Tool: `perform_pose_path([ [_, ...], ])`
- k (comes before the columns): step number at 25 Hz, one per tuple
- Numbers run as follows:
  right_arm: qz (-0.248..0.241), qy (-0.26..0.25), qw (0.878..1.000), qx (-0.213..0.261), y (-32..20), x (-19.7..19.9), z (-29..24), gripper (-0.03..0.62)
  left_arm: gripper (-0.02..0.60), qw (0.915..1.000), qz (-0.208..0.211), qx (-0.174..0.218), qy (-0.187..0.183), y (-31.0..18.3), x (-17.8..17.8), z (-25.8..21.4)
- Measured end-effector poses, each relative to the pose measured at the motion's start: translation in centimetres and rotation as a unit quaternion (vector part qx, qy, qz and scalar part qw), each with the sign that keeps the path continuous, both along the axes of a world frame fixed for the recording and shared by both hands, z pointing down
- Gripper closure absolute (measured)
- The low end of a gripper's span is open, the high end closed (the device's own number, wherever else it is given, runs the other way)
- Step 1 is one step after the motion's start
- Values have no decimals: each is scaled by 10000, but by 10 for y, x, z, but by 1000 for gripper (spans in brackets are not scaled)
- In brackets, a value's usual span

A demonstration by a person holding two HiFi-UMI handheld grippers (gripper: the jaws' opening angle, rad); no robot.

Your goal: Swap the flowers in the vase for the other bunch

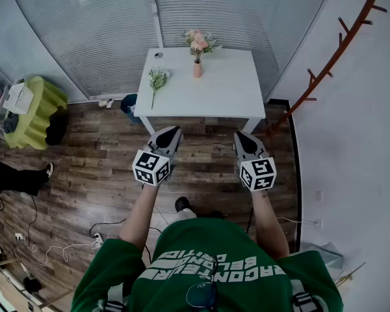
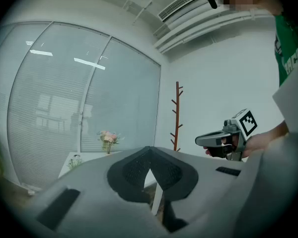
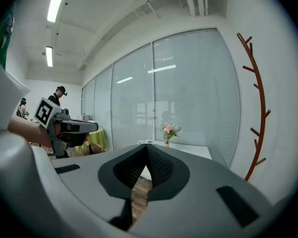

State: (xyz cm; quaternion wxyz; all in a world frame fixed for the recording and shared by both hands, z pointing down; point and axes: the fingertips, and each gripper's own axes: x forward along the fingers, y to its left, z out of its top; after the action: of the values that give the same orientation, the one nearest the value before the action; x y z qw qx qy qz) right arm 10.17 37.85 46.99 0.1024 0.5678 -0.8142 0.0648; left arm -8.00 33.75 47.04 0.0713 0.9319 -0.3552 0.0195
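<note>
A small pink vase (image 1: pixel 197 69) with pink flowers (image 1: pixel 198 42) stands near the far edge of a white table (image 1: pixel 234 90). The other bunch (image 1: pixel 157 80), green with pale blooms, lies flat on the table's left side. Both grippers hover over the wooden floor, well short of the table's front edge. My left gripper (image 1: pixel 174 132) is shut and holds nothing. My right gripper (image 1: pixel 239 137) is shut too, also with nothing in it. The vase with its flowers (image 2: pixel 108 140) (image 3: pixel 169 131) shows far off in both gripper views.
A red-brown branch-shaped coat rack (image 1: pixel 331 57) leans at the right wall. A yellow-green covered stand (image 1: pixel 36 109) sits at the left, and cables (image 1: pixel 45 249) trail on the floor. Frosted glass walls (image 1: pixel 110 31) run behind the table. A small object (image 1: pixel 158 55) rests at the table's back left corner.
</note>
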Motion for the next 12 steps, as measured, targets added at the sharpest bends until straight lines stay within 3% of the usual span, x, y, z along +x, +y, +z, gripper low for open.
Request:
perform_pose_path([
  [12, 243, 14, 9997, 6, -23, -23, 0, 582, 574, 9998, 195, -37, 80, -28, -29, 9],
])
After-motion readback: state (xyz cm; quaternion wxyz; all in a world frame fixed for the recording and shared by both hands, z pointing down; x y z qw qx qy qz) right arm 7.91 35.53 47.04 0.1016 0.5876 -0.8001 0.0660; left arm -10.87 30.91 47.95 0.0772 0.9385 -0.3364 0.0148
